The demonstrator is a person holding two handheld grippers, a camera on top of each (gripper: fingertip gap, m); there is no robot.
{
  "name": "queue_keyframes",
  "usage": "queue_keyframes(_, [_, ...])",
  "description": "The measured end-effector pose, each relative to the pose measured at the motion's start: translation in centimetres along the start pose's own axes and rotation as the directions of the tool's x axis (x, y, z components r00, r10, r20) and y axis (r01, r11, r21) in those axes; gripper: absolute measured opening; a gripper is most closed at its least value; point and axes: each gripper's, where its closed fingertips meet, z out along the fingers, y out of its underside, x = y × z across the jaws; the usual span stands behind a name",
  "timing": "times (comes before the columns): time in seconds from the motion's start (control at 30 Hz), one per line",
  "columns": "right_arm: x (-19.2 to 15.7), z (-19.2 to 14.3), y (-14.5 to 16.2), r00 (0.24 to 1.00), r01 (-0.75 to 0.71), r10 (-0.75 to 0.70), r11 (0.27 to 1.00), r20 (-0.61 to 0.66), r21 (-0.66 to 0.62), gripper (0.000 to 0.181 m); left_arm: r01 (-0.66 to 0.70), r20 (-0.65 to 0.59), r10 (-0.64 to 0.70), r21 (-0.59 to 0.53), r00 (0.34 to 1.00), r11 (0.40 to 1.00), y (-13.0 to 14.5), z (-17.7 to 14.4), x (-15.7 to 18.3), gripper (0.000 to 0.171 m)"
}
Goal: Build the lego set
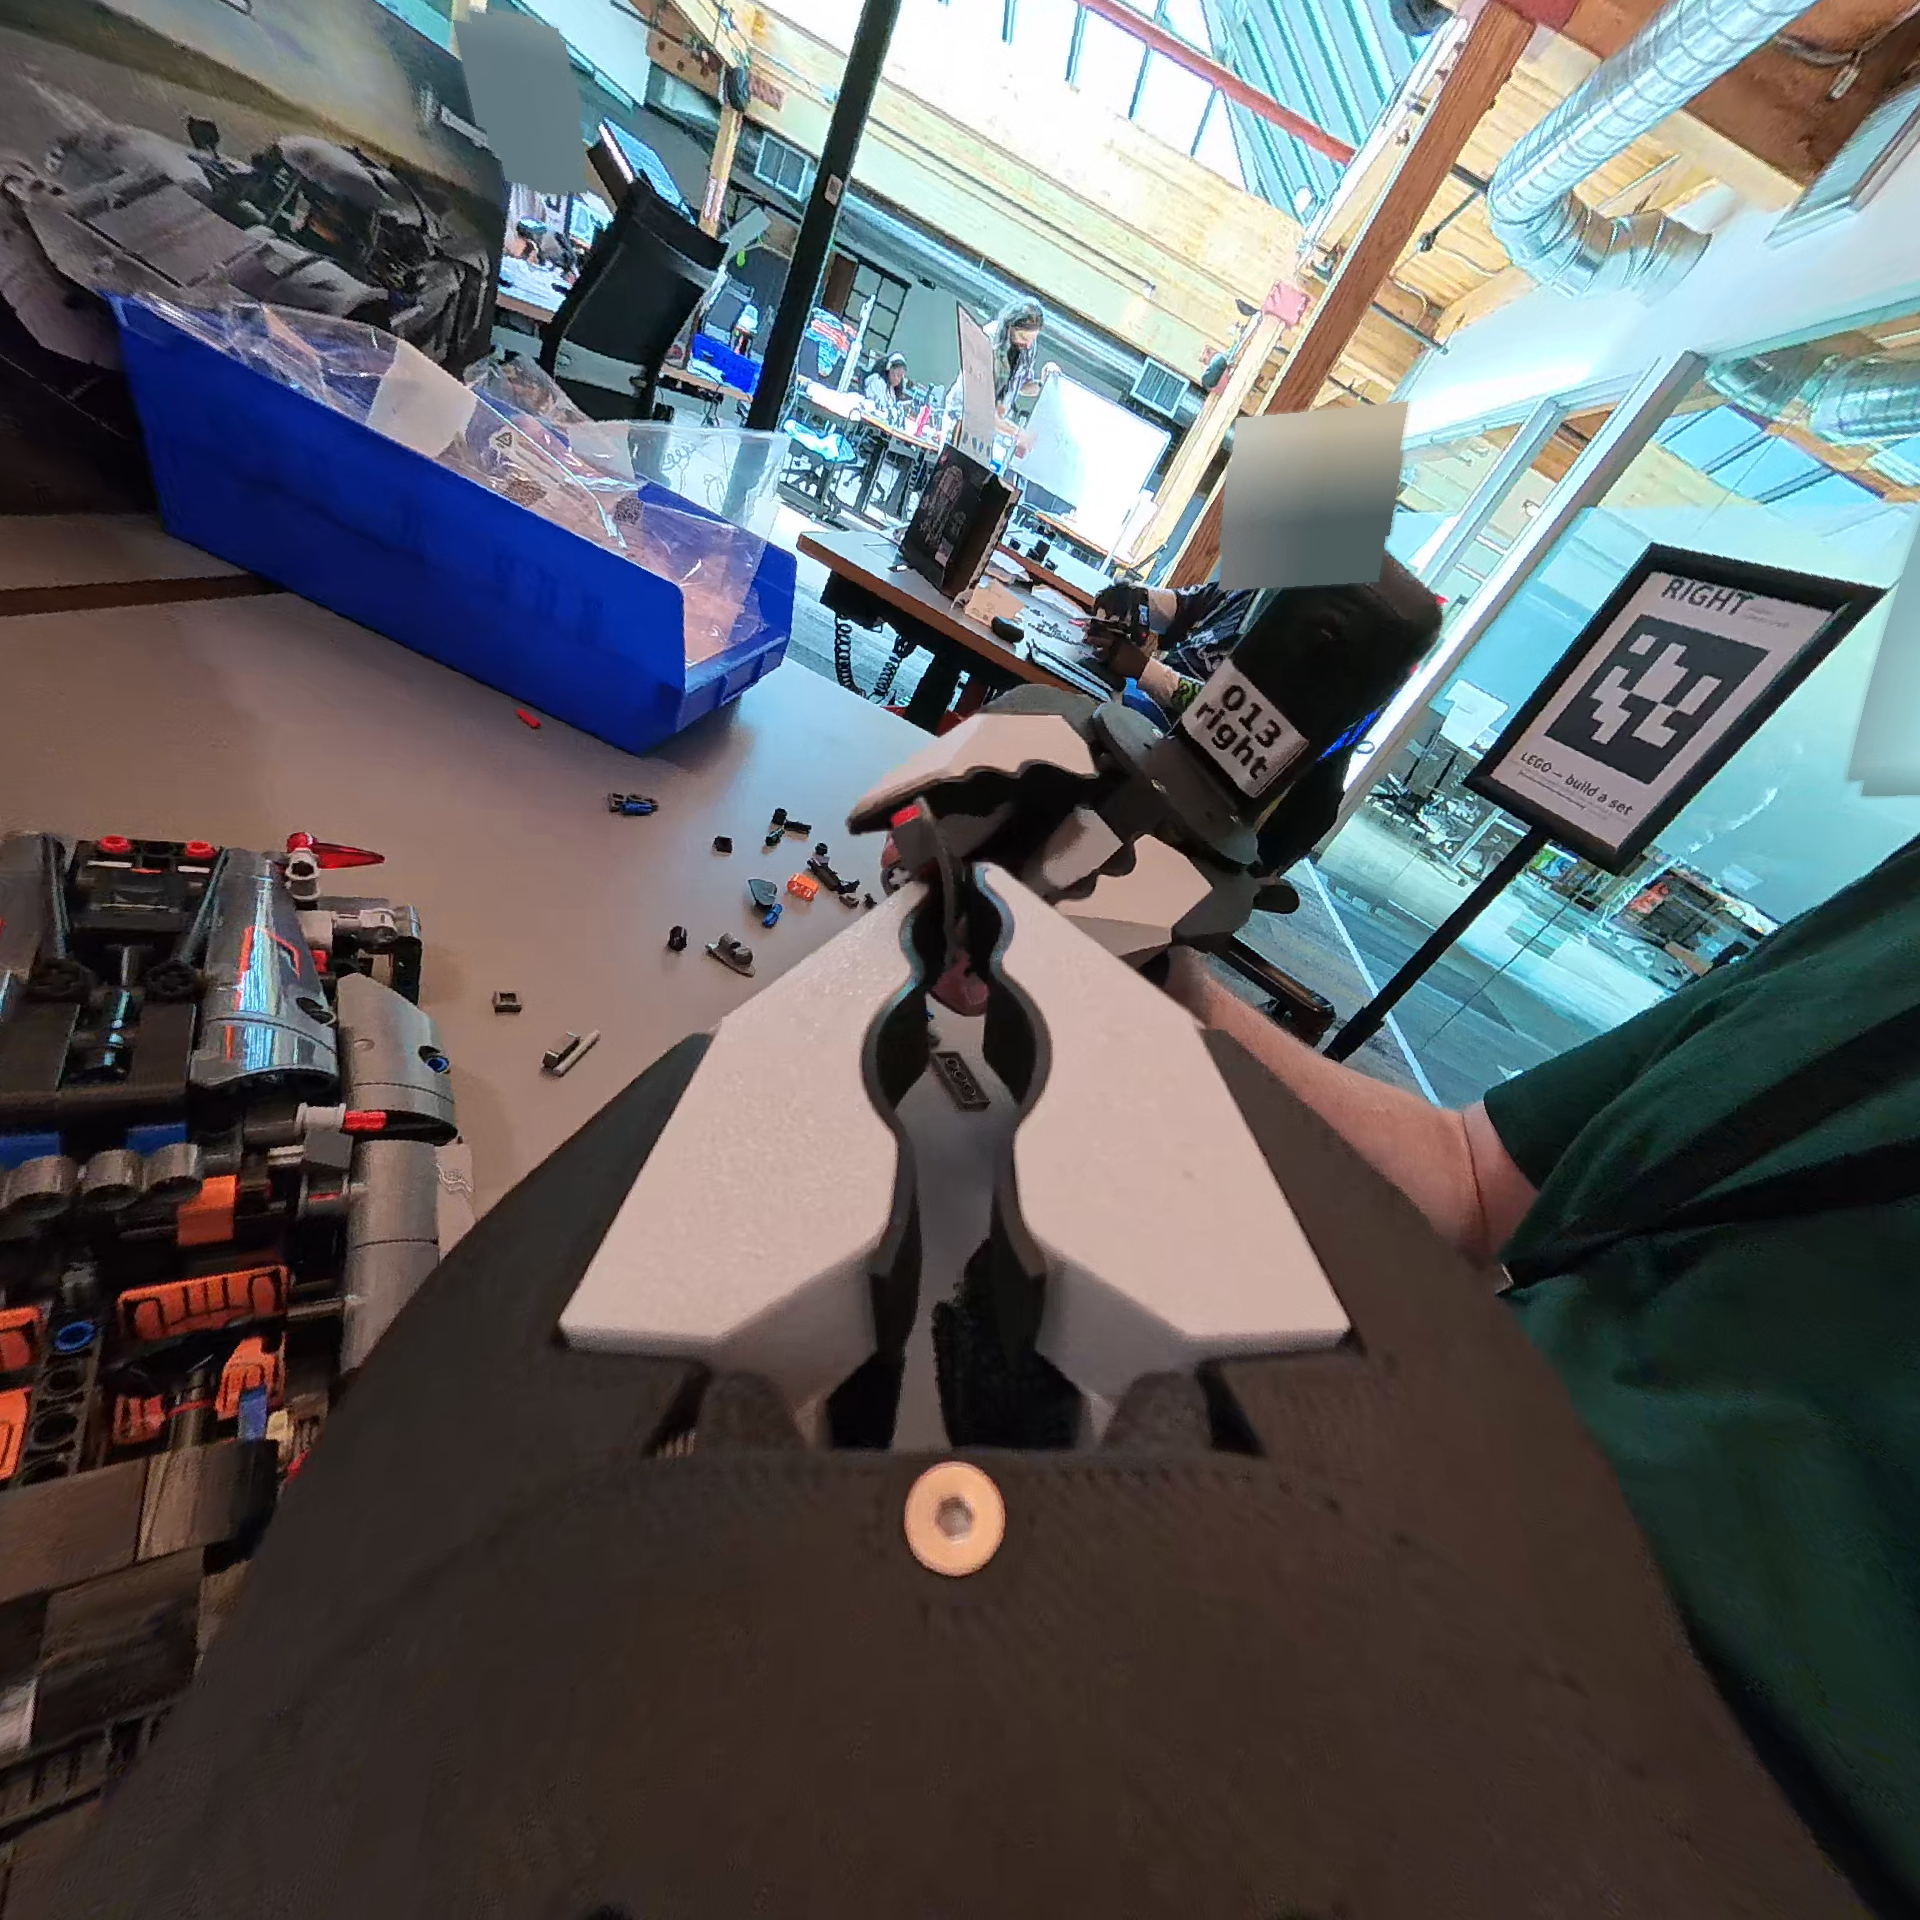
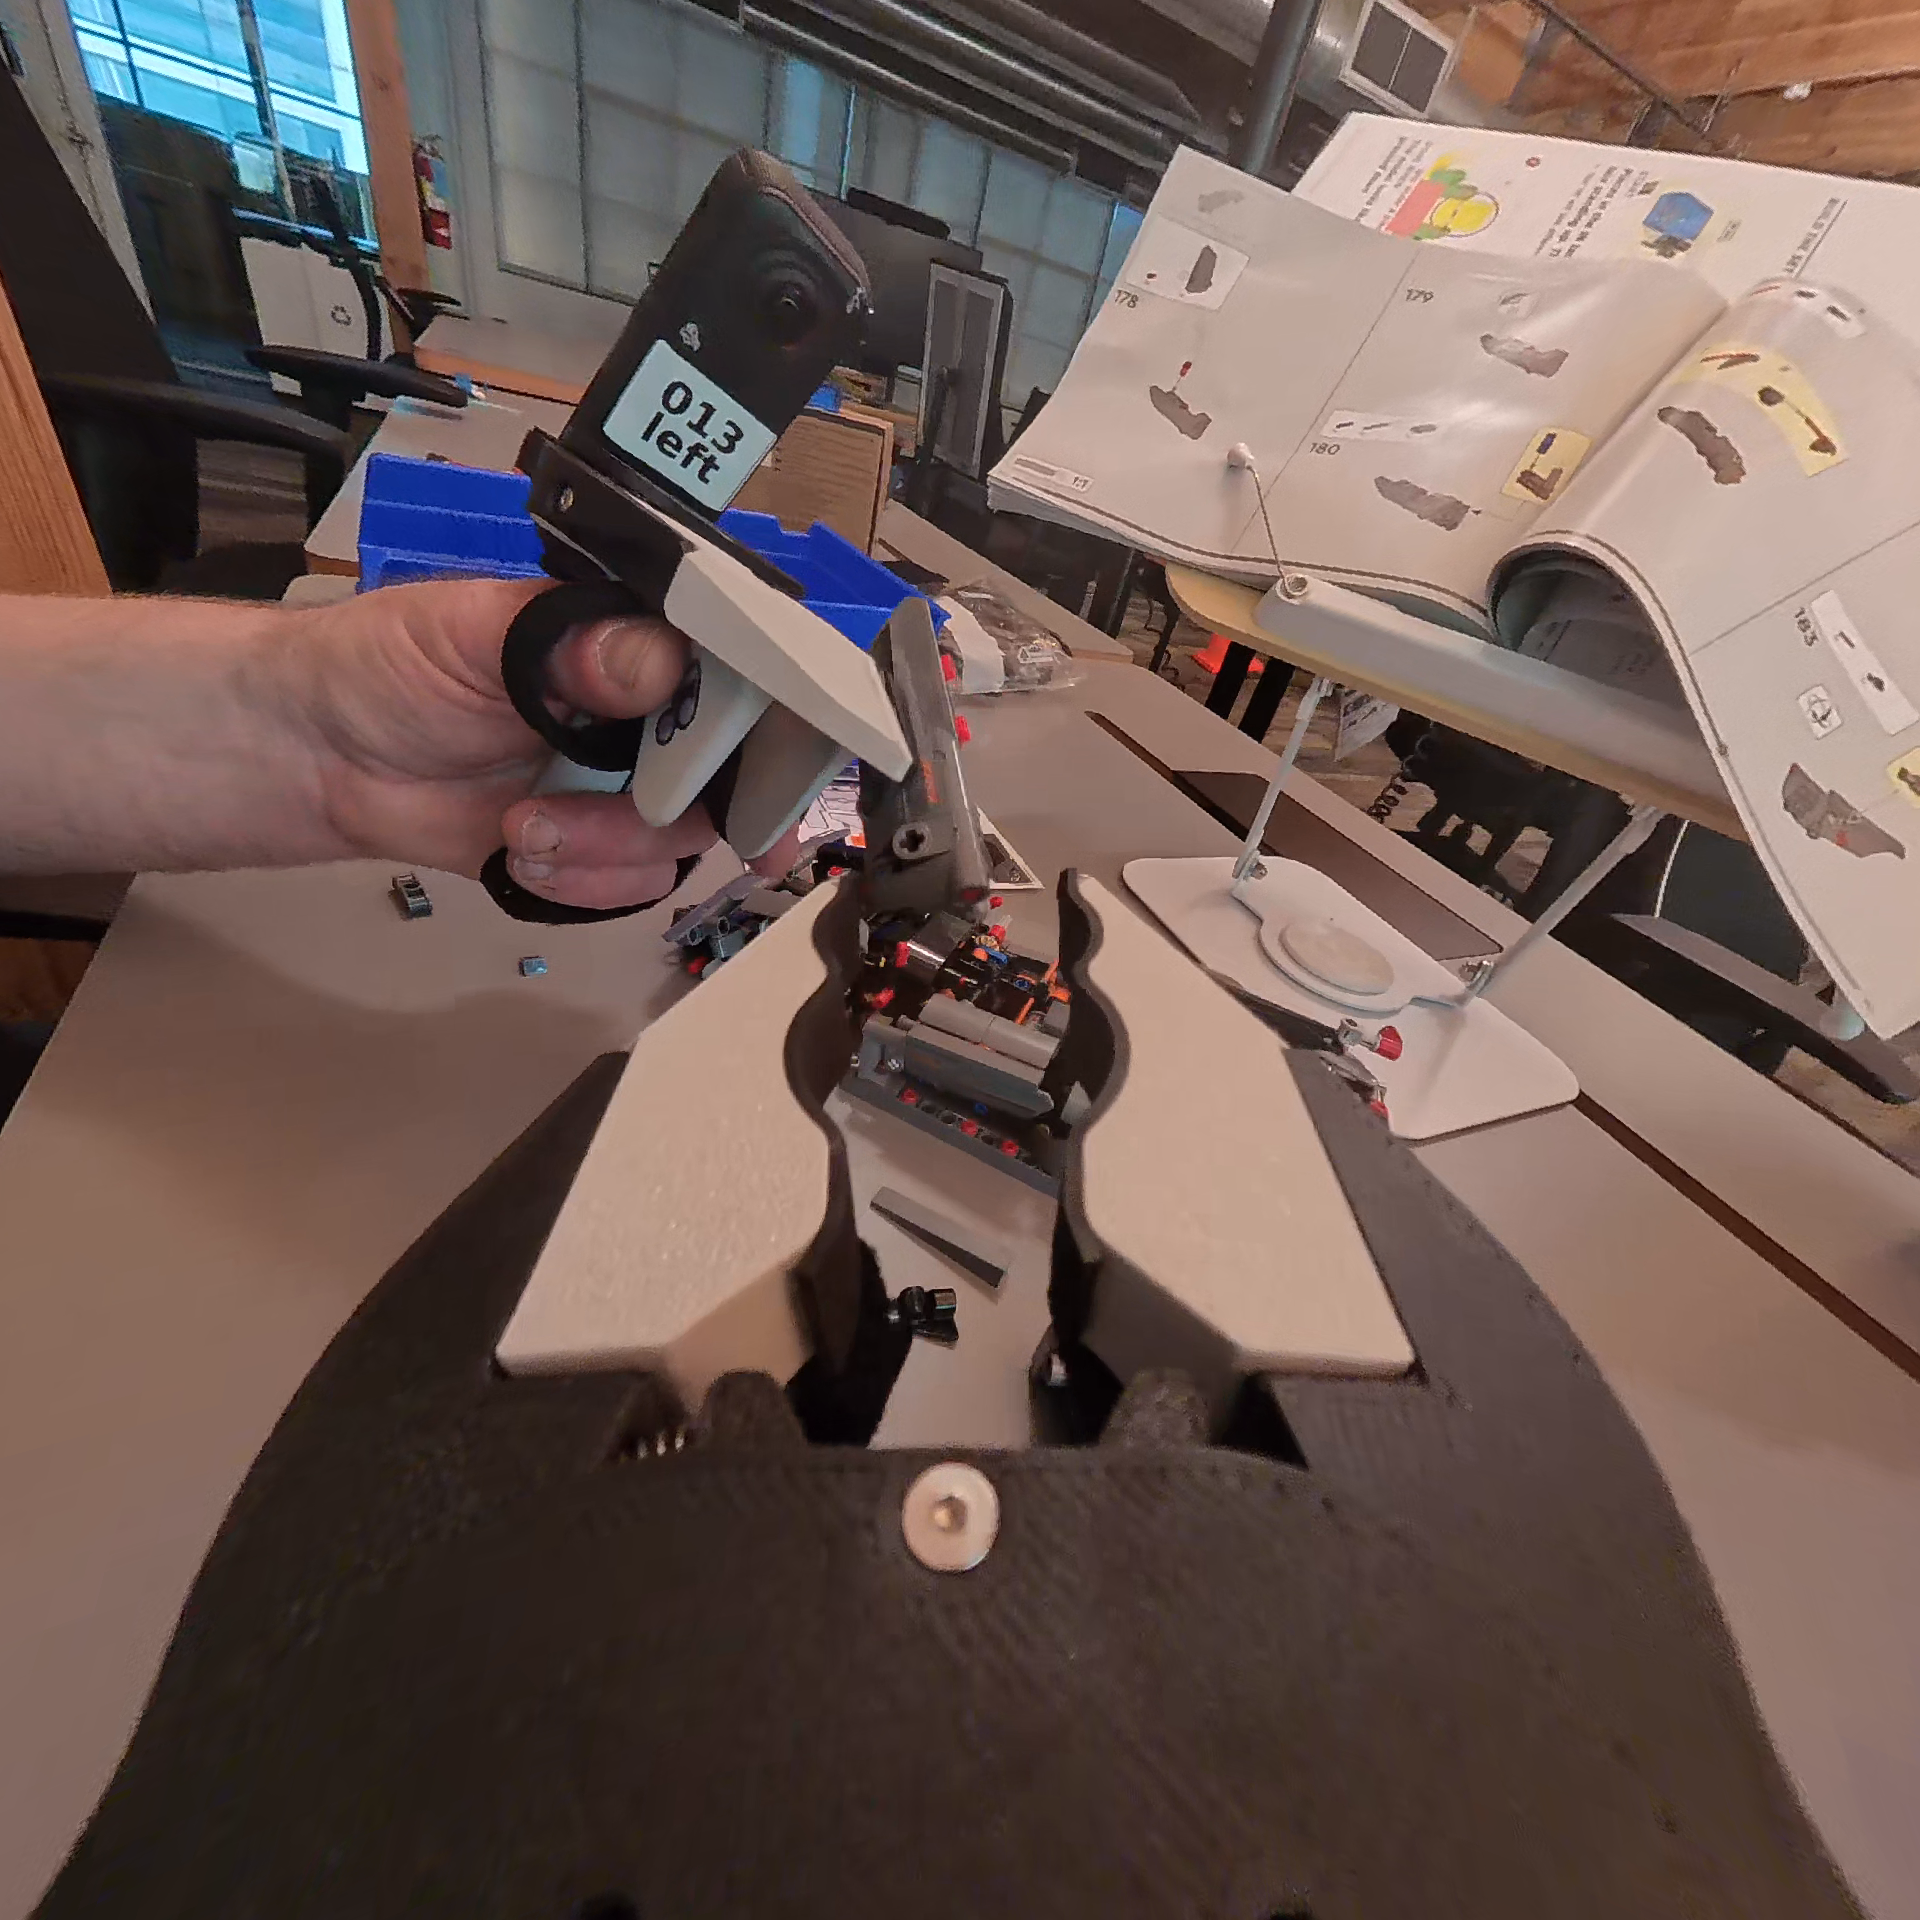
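Table clutter: blue bin [image 1: 447,540] with clear plastic bags sits toward the far edge, printed box art behind it. Loose small parts [image 1: 769,883] are scattered mid-table between bin and grippers, plus a dark flat strip [image 2: 938,1236] and a small black connector [image 2: 928,1311] lying right under the right gripper. Instruction booklet [image 2: 1455,416] is open on a white stand [image 2: 1382,997] at the right side of the table; the stand's base plate sits just beside the build. A framed sign on a pole [image 1: 1662,696] stands off the table's right edge.

Main lego build [image 1: 177,1143], grey/black with orange and red bits, sits at the left side of the table in the left wrist view; in the right wrist view it lies straight ahead between the right gripper's fingers. Bare table near the front edge and to the left of the build.

Left gripper [image 2: 902,758]: jaws pinching a long grey sub-assembly [image 2: 920,769] with an orange mark and red pins, held tilted above the main build, not touching it.

Right gripper [image 2: 956,935]: jaws spread. From the right wrist view nothing sits between them, and its tips are near the sub-assembly's lower end. In the left wrist view its tips meet the left gripper's tips closely; contact unclear.
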Motion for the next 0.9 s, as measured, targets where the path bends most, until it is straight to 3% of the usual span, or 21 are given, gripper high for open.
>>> queue_keyframes(0.4, [-0.3,-0.4,0.2,0.987,-0.131,0.130,0.991,0.092,0.008,0.019,-0.027,-0.030,0.026,-0.011,0.999,1.000,0.5,1.0,0.2,0.000])
queue_keyframes(0.63, [0.5,-1.0,-0.6,0.995,-0.095,0.093,0.994,0.037,0.053,0.018,-0.065,-0.015,0.065,0.013,0.998,0.998,-0.2,0.4,0.2,0.019])
queue_keyframes(0.9, [-0.1,-0.8,-0.5,0.997,-0.062,0.060,0.997,0.057,0.046,0.017,-0.056,-0.045,0.057,0.037,0.997,0.998,-0.1,0.6,0.6,0.015])
